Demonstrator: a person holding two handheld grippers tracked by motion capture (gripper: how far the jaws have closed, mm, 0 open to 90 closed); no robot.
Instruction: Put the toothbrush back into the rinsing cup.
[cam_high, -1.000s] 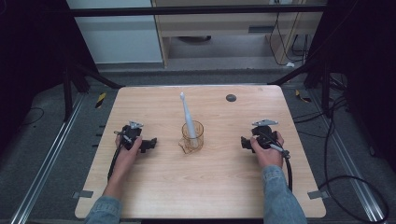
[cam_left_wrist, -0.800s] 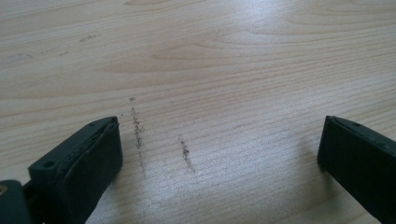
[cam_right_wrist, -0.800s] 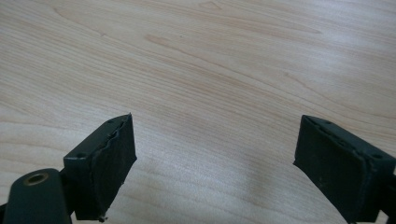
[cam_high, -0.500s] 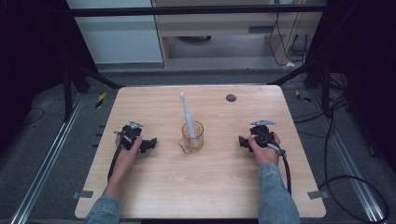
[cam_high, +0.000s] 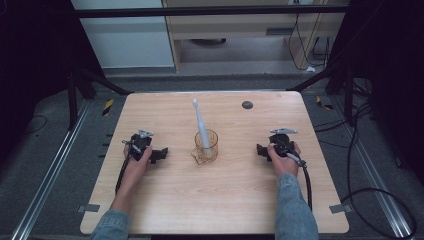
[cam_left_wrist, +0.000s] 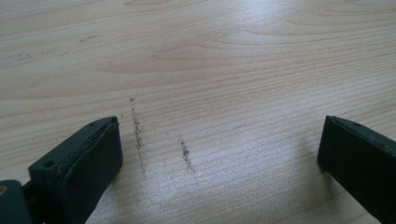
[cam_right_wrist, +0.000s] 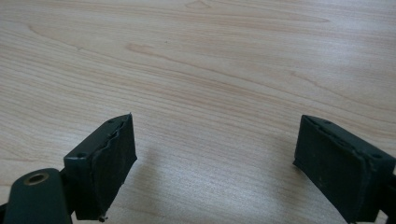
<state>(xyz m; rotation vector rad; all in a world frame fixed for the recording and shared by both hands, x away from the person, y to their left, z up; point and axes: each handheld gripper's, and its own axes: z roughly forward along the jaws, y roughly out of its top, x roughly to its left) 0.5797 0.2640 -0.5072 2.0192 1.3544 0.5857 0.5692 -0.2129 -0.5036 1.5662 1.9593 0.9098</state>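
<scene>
Wooden table (cam_high: 165, 210), pale grain, rectangular; catalogued from the high view first. Item one: clear glass cup (cam_high: 206, 145) at table centre, upright, with a small handle or spout toward 7 o'clock. Contents: one white electric toothbrush (cam_high: 201, 124), standing in the cup, leaning toward 11 o'clock, brush head uppermost; nothing else can be made out inside. Item two: left gripper (cam_high: 161, 154), held in a hand at 9 o'clock of the cup, low on the table, pointing at the cup but well apart from it. Item three: right gripper (cam_high: 259, 150), at 3 o'clock of the cup, likewise low and well apart. Item four: small dark round disc (cam_high: 247, 104) near the far edge, at 1 o'clock of the cup.

Left gripper view: jaws spread wide, nothing between them; bare wood with two short dark scuff marks (cam_left_wrist: 186, 154) below.

Right gripper view: jaws spread wide, empty; clean wood beneath.

Handling note, as judgement: the toothbrush looks the likely object. One gripper should steady the cup at its wall while the other closes on the brush handle above the rim and lifts along the lean, so the cup does not tip.
</scene>
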